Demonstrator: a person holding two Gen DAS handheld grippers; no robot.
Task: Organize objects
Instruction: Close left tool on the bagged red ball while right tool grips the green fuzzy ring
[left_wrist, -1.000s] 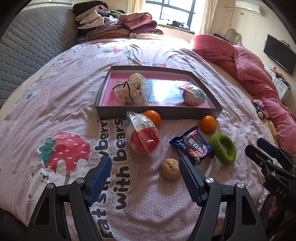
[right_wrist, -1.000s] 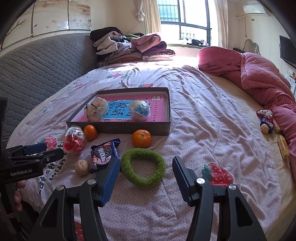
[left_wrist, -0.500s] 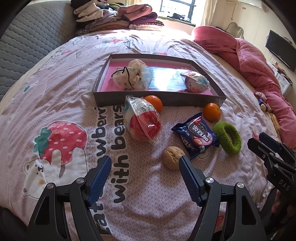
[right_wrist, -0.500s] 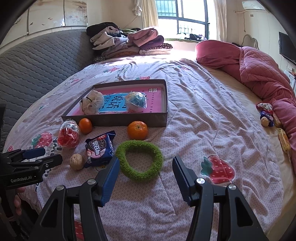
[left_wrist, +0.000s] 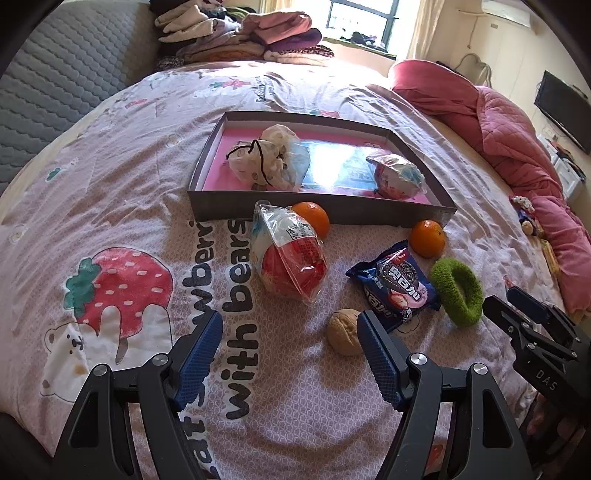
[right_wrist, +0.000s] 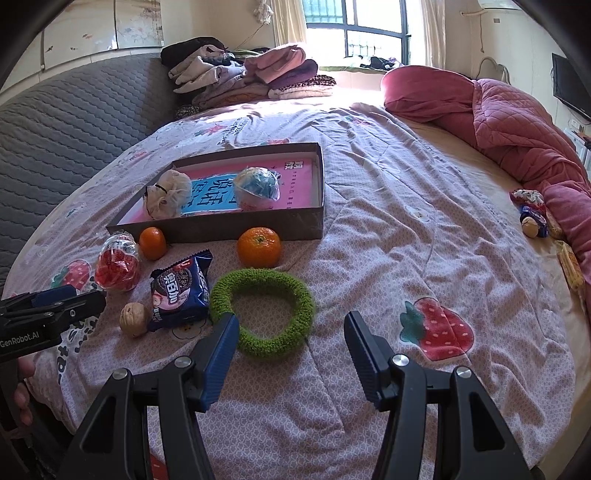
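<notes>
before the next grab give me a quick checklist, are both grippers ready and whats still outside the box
1. Left gripper open and empty: ok.
2. Right gripper open and empty: ok.
3. Green ring just ahead of the right gripper, flat on the bedsheet: ok.
4. Walnut beside the left gripper's right finger, not between the fingers: not ok for a straight close.
5. Box has free floor at its right end: ok.
6. Cookie packet, two oranges and red bagged ball outside the box: not ok.

Bedsheet (left_wrist: 236, 373) is showing "with bears"; left hand-held gripper (right_wrist: 51, 314) is reading "GenRobot.AI"; right hand-held gripper (left_wrist: 532, 332) is showing "DAS".
</notes>
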